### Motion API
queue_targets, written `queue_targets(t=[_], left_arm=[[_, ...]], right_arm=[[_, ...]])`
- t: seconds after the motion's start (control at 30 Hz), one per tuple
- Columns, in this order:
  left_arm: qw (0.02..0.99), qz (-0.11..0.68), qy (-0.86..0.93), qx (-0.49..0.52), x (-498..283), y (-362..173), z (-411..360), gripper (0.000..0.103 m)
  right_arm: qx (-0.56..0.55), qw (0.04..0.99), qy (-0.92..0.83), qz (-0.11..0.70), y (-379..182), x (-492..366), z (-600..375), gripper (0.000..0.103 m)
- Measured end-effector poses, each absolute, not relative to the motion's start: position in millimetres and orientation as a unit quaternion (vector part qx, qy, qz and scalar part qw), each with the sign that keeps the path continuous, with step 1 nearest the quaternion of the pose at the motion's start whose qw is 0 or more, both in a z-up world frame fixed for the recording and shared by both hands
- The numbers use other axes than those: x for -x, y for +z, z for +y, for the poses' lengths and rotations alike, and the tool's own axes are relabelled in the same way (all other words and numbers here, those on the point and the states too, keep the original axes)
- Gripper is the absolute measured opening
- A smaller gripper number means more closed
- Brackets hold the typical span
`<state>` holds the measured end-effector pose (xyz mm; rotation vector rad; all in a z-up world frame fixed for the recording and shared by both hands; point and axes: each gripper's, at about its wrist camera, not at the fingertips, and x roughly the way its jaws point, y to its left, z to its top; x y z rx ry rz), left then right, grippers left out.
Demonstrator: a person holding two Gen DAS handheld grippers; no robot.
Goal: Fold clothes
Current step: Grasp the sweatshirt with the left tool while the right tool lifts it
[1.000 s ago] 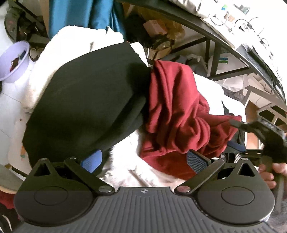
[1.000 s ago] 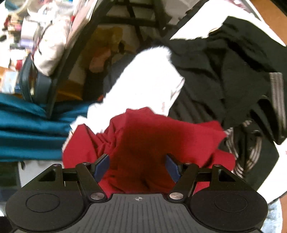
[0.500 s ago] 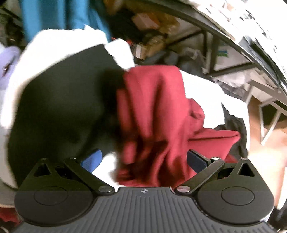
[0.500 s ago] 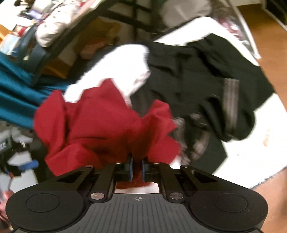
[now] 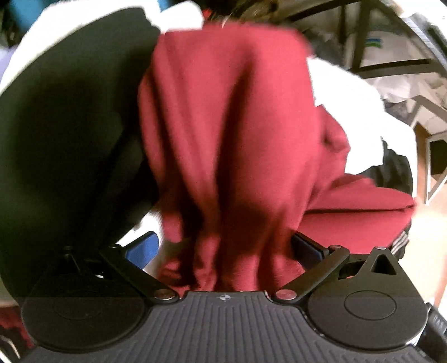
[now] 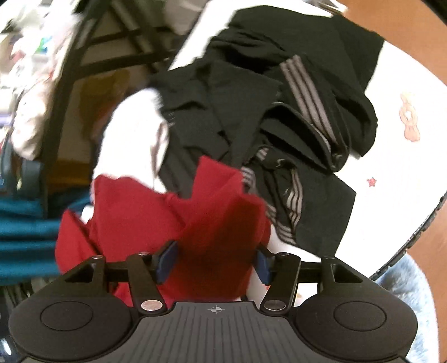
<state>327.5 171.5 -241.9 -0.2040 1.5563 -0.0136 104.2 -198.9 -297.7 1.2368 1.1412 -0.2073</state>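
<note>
Black metal table frame (image 5: 363, 33) with cross braces stands behind the work surface. Orange-brown floor (image 6: 405, 25) at right. Teal fabric (image 6: 25, 223) at left. Bright, even lighting.

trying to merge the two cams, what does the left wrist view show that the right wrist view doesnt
Only the left wrist view shows a large smooth black garment lying left of the red one, and the left tool, open around red cloth.

Only the right wrist view shows the crumpled black clothes with grey stripes, the white sheet with a small red star and the right tool, also open with red cloth between its fingers.

Both show the red garment on white bedding.
</note>
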Motion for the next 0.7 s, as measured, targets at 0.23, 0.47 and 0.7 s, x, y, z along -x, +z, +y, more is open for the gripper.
queue_targets(t=[0.23,0.47,0.7], left_arm=[[0.680,0.726,0.013,0.106,-311.7,-264.9,174.7,0.103],[0.712,0.682,0.045,0.158,-285.4,-223.5,203.4,0.089],[0.782,0.590,-0.025,0.201,-260.3,-153.9,198.1,0.034]], right_arm=[[-0.563,0.627,-0.069,0.535,-318.3,-131.3,-189.7,0.028],[-0.579,0.690,0.022,0.434,-231.1,-162.8,-223.4,0.008],[-0.529,0.775,0.180,0.296,-91.1,-212.9,-253.6,0.007]])
